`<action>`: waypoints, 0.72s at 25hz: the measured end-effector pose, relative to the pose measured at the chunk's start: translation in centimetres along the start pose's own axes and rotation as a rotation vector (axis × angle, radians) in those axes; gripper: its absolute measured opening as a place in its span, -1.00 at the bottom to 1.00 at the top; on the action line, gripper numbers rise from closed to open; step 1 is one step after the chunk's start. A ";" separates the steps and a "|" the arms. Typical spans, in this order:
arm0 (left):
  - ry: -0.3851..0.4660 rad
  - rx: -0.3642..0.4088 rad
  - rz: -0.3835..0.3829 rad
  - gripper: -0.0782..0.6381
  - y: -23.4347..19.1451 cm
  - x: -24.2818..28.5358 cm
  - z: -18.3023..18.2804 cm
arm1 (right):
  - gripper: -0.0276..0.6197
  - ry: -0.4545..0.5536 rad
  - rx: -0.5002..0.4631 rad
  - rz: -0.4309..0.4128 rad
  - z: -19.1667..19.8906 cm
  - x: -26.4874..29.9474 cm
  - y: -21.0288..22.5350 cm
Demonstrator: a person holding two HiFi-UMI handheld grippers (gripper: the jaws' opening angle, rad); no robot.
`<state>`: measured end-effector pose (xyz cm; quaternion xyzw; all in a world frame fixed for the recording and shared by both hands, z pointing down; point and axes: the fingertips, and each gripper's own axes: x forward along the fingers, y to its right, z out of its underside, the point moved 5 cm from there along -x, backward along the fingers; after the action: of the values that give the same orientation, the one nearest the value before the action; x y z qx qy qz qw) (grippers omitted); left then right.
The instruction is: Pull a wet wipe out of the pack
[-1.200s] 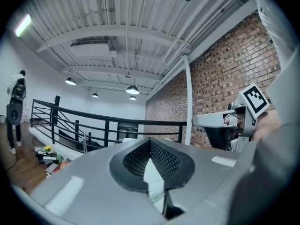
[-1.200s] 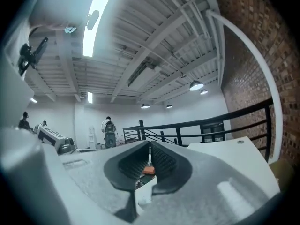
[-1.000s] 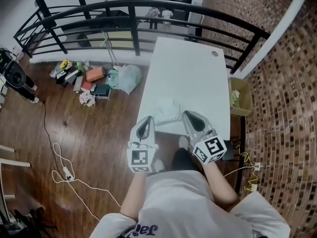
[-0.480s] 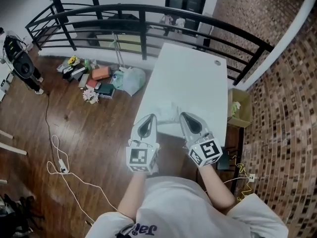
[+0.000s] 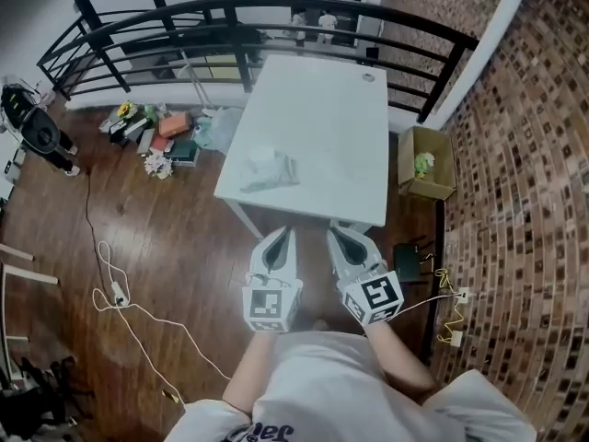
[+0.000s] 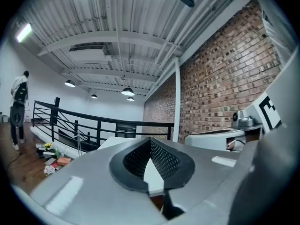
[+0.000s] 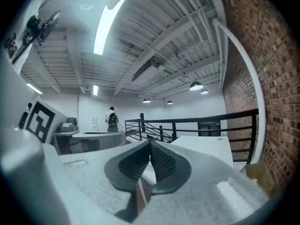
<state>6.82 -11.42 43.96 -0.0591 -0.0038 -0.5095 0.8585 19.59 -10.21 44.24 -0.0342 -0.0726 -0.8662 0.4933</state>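
Observation:
The white wet wipe pack lies crumpled near the front left corner of the white table, with a wipe sticking up from its top. Both grippers are held off the table, over the wooden floor in front of its near edge, pointing level at it. My left gripper is shut, its tips meeting with nothing between them. My right gripper is shut and empty too. Neither touches the pack, which is well ahead and to the left of them.
A black railing runs behind the table. A cardboard box stands at the table's right by the brick wall. Books, flowers and bags clutter the floor on the left, and a white cable trails there. A person stands far off.
Both grippers have drawn back from the table's near edge, where they were beside the pack. The pack now lies alone on the table, farther from them.

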 end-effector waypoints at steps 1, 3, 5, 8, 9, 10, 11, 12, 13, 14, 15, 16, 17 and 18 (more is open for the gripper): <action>-0.016 0.020 0.016 -0.74 1.6 -0.7 0.4 | -0.93 -0.007 0.018 0.003 0.6 -1.1 0.2; -0.046 0.041 0.022 -0.74 3.6 -2.0 1.0 | -0.93 -0.010 0.040 0.004 1.1 -2.9 0.2; -0.059 0.044 0.004 -0.74 4.3 -2.9 1.0 | -0.94 0.000 0.043 0.000 0.8 -4.2 -0.1; -0.056 0.055 -0.007 -0.74 5.2 -3.3 0.3 | -0.93 0.027 0.031 0.004 -0.1 -5.9 -0.1; -0.052 0.059 0.001 -0.74 5.7 -3.1 0.1 | -0.94 0.033 0.027 0.014 -0.4 -6.4 0.2; -0.047 0.063 0.015 -0.74 6.3 -2.8 -0.1 | -0.93 0.038 0.023 0.028 -0.6 -6.9 0.6; -0.042 0.068 0.033 -0.74 7.0 -2.4 -0.3 | -0.93 0.045 0.021 0.044 -0.7 -7.4 1.1; -0.039 0.072 0.053 -0.74 7.6 -2.1 -0.5 | -0.94 0.051 0.020 0.062 -0.9 -7.8 1.6; -0.036 0.078 0.074 -0.74 8.1 -1.8 -0.6 | -0.93 0.057 0.022 0.082 -1.0 -8.1 2.2; -0.036 0.083 0.093 -0.74 8.6 -1.5 -0.8 | -0.94 0.060 0.026 0.102 -1.2 -8.3 2.7; -0.034 0.089 0.108 -0.74 8.9 -1.4 -0.9 | -0.93 0.061 0.033 0.122 -1.3 -8.5 3.3; -0.032 0.094 0.118 -0.74 9.0 -1.3 -1.0 | -0.94 0.063 0.039 0.138 -1.4 -8.5 3.7; -0.028 0.098 0.122 -0.74 8.8 -1.3 -1.2 | -0.93 0.064 0.042 0.149 -1.5 -8.4 4.1; -0.024 0.102 0.121 -0.74 8.6 -1.3 -1.5 | -0.93 0.067 0.041 0.156 -1.7 -8.2 4.3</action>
<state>13.58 -6.35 41.57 -0.0218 -0.0364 -0.4549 0.8895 27.48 -5.63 41.88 -0.0006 -0.0709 -0.8240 0.5621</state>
